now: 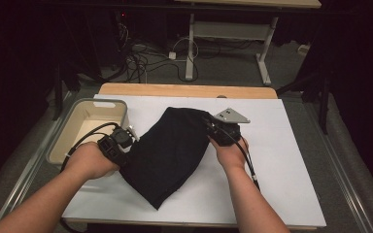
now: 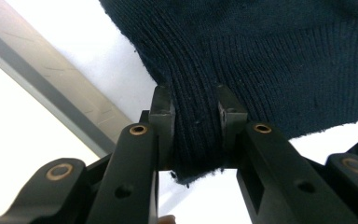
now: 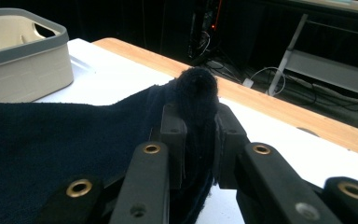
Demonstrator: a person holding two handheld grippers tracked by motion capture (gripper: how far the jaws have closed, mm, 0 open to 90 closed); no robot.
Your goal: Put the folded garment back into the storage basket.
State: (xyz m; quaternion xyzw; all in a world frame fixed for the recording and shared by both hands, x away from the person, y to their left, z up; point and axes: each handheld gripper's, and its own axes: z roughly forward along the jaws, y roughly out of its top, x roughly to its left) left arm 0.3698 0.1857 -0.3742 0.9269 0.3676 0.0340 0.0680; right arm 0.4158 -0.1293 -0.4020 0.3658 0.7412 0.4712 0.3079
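Dark knitted garment (image 1: 170, 155) stretched above white table (image 1: 281, 165), left gripper (image 2: 195, 119) clenched on its ribbed hem, right gripper (image 3: 200, 128) clamping a bunched fold, beige bin (image 1: 85, 128) at left.

I see my two forearms reaching in from the near edge, spread apart. My left hand (image 1: 91, 160) grips the left gripper (image 1: 124, 145), which is angled inward, its jaws pinched nearly together on fabric. My right hand (image 1: 230, 153) holds the right gripper (image 1: 212, 124) farther forward, its jaws likewise clamped tight.
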